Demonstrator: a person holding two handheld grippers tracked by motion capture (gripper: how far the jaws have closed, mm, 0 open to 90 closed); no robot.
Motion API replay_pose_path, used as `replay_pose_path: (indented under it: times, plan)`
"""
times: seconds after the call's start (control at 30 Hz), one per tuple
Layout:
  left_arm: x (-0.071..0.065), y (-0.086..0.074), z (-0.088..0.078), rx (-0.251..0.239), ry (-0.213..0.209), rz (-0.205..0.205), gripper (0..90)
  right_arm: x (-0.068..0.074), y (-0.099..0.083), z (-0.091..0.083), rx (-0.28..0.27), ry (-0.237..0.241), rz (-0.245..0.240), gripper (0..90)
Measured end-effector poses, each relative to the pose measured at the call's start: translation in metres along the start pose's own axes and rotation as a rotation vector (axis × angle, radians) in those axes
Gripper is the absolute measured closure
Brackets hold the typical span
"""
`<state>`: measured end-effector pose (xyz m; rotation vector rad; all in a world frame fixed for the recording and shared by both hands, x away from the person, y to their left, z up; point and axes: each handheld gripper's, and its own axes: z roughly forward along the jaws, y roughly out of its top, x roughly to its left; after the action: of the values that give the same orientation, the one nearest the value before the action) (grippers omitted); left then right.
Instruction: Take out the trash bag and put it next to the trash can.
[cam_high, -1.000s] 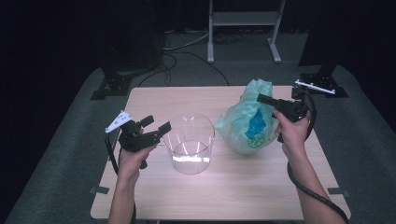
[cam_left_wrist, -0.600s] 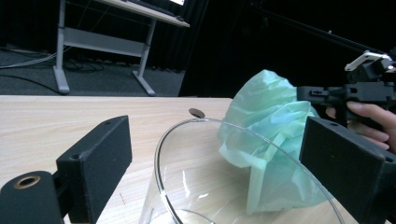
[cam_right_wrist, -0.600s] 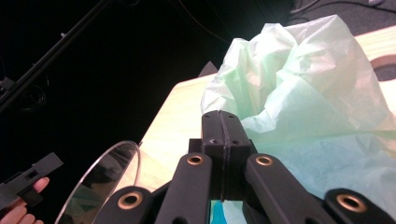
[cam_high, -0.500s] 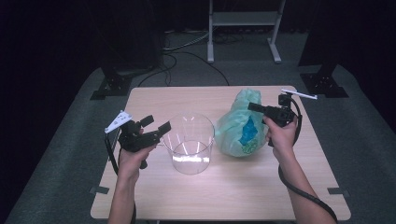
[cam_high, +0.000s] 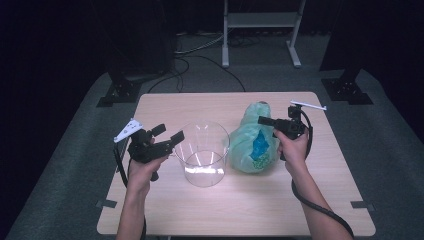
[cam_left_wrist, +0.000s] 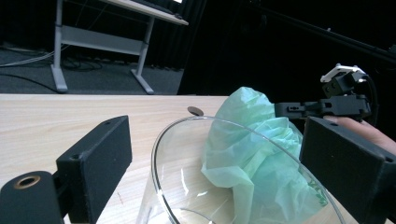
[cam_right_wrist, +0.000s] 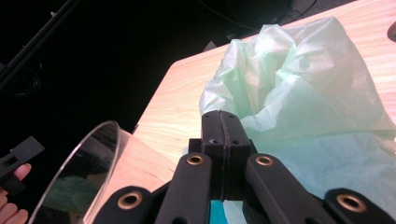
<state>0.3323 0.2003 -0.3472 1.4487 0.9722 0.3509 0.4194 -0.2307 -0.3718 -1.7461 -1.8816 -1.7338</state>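
Note:
A clear round beaker stands upright in the middle of the wooden table. Just to its right lies a crumpled pale green plastic bag with something blue inside. My right gripper is shut at the bag's upper edge; in the right gripper view the jaws are pressed together against the bag's film, apparently pinching it. My left gripper is open just left of the beaker. In the left gripper view its jaws stand wide apart with the beaker's rim and the bag beyond them.
Black stand bases sit on the floor off the table's far corners, and a metal frame stands behind. A small dark mark lies on the table past the bag. Bare wood stretches along the table's near side.
My right gripper has moved left and towards me, and the bag has shifted and slumped lower with it, closer to the beaker. The left gripper has stayed put.

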Motion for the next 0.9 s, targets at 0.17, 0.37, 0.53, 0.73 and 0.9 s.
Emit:
replay_pose_path:
  times: [0.17, 0.37, 0.53, 0.73, 0.9]
  plan:
    - [0.000, 0.000, 0.001, 0.004, -0.001, 0.004, 8.2, -0.003, -0.004, 0.004, 0.016, -0.003, 0.001, 90.0]
    - [0.000, -0.001, 0.002, 0.011, -0.002, 0.004, 8.2, -0.007, -0.006, 0.006, 0.024, 0.000, 0.006, 89.6]
    - [0.000, -0.001, 0.002, 0.012, -0.002, 0.006, 8.2, -0.008, -0.006, 0.004, 0.025, 0.002, 0.000, 86.4]
    - [0.000, -0.002, 0.003, 0.012, -0.002, 0.003, 8.2, -0.004, -0.006, 0.000, 0.020, -0.002, -0.045, 80.1]
    - [0.000, -0.001, 0.002, 0.012, -0.003, 0.005, 8.2, -0.002, -0.003, -0.005, -0.002, -0.001, -0.061, 76.1]
